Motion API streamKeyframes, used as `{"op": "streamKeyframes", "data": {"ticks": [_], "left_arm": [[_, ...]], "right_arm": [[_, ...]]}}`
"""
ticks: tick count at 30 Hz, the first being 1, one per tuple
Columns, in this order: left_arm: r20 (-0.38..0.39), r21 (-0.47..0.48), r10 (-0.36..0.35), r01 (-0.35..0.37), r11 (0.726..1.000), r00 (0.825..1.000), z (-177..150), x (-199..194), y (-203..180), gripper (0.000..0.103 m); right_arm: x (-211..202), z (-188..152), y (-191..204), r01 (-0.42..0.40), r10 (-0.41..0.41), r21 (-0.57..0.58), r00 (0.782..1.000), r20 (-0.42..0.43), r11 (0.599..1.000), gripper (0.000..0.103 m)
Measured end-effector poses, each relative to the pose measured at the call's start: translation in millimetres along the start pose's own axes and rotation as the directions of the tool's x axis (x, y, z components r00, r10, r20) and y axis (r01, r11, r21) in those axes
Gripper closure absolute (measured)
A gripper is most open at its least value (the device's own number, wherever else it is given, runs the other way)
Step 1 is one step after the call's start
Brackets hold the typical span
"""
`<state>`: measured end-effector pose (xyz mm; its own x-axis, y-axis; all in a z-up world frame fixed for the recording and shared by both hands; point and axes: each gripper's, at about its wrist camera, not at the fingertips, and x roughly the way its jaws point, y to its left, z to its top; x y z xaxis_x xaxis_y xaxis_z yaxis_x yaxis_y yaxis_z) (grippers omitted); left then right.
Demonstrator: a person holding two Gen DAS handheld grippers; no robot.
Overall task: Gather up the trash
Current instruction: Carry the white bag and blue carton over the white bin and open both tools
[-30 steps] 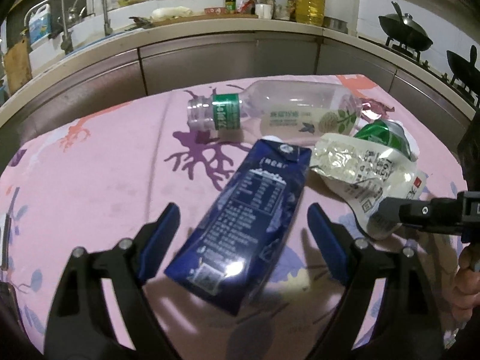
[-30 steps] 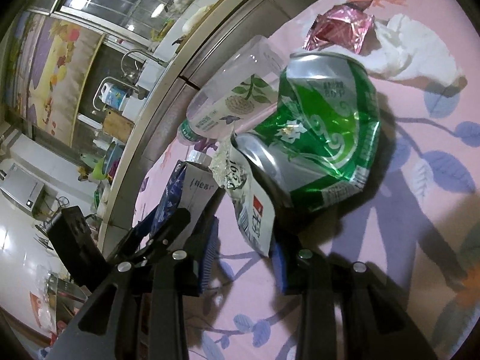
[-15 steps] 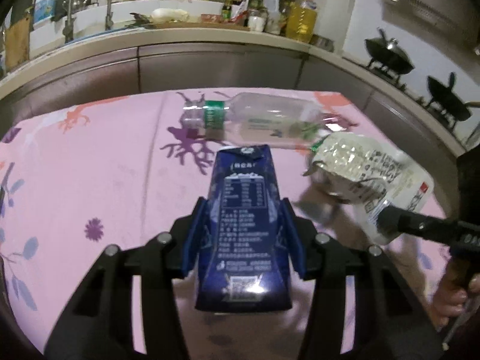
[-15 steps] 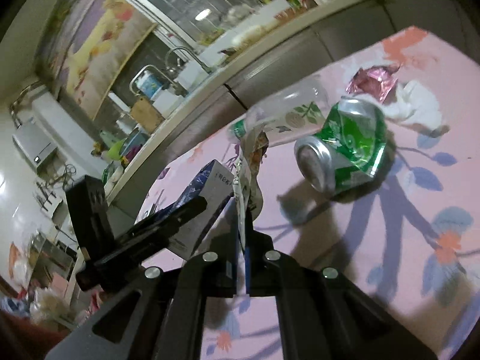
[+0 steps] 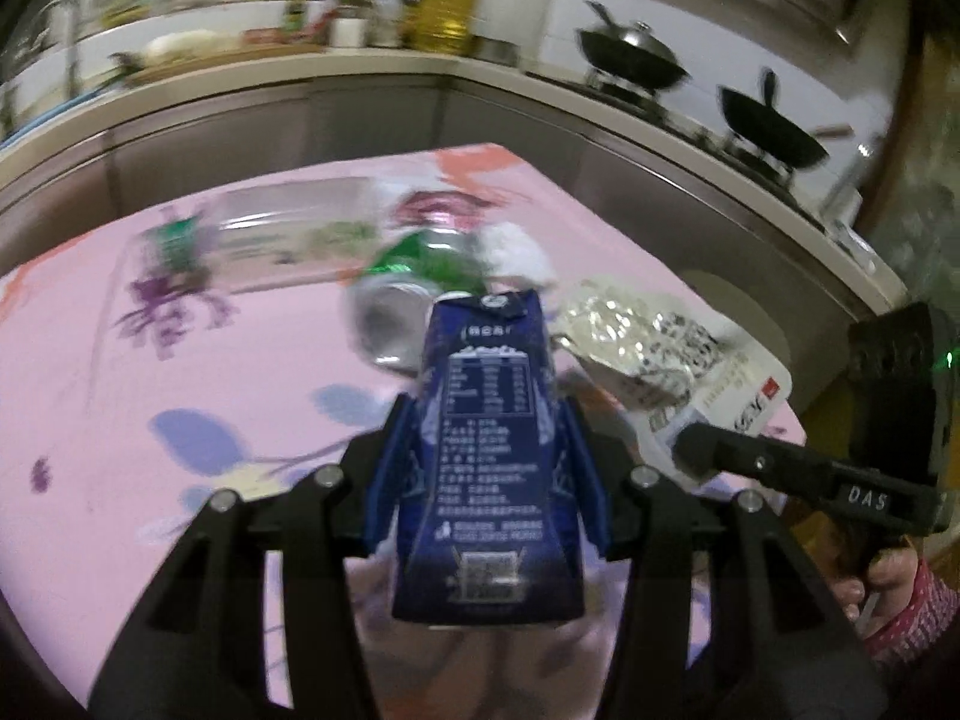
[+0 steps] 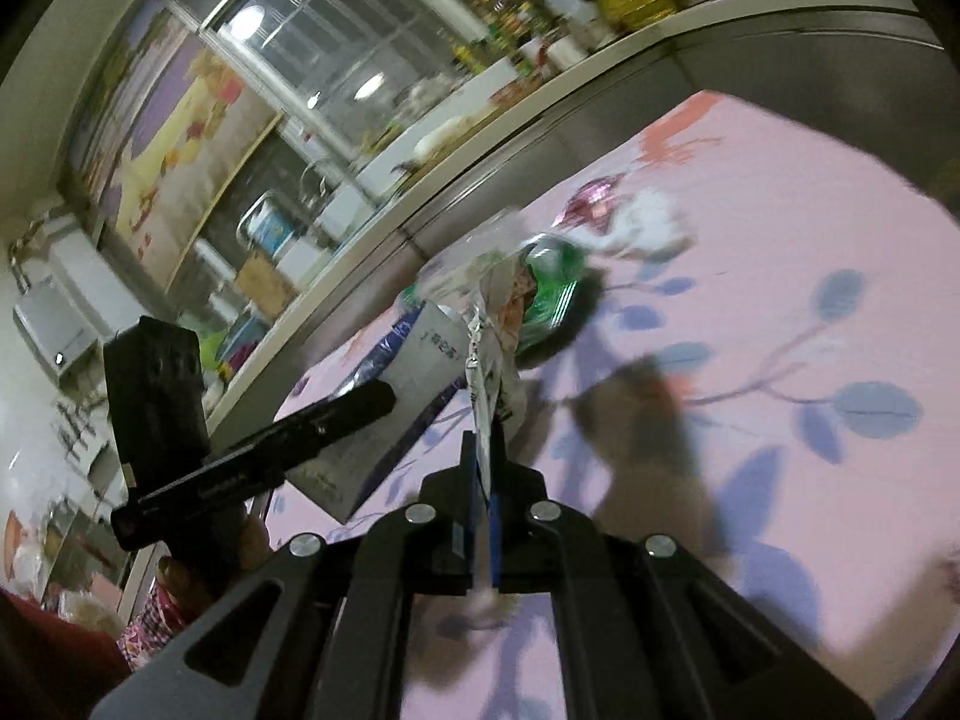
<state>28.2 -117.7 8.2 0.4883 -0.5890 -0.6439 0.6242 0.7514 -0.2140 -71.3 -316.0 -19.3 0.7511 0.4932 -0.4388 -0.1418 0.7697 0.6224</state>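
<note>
A dark blue drink carton is lifted off the pink tablecloth, with my left gripper shut on its sides. The silver snack wrapper hangs edge-on from my right gripper, whose pads are shut on its lower edge. In the right wrist view the carton and the left gripper appear at the left. On the cloth lie a crushed green can, a clear plastic bottle, a pink foil wrapper and a white tissue.
A steel kitchen counter curves behind the table, with oil bottles, a sink and woks on a stove at the right. The table's right edge drops off near the right gripper. A person's hand holds that gripper.
Both grippers closed, the left on the carton and the right on the wrapper, then lifted them off the cloth. The can now lies uncovered.
</note>
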Motion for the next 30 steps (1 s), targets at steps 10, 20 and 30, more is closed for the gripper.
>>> {"op": "streamKeyframes", "data": {"ticks": [10, 20, 30], "left_arm": [[-0.063, 0.148, -0.126, 0.134, 0.98, 0.99, 47.5, 64.2, -101.5, 0.056], [-0.221, 0.232, -0.237, 0.287, 0.929, 0.946, 95.0, 175.1, -215.7, 0.056], [-0.319, 0.29, -0.193, 0.29, 0.912, 0.928, 102.0, 263.8, -280.4, 0.055]], "right_arm": [[-74.6, 9.1, -74.1, 0.09, -0.114, 0.135, 0.977, 0.182, 0.987, 0.103], [-134.5, 26.2, -171.9, 0.217, -0.316, 0.322, 0.901, 0.298, 0.922, 0.102], [-144.7, 47.7, -230.7, 0.337, -0.456, 0.392, 0.85, 0.264, 0.856, 0.101]]}}
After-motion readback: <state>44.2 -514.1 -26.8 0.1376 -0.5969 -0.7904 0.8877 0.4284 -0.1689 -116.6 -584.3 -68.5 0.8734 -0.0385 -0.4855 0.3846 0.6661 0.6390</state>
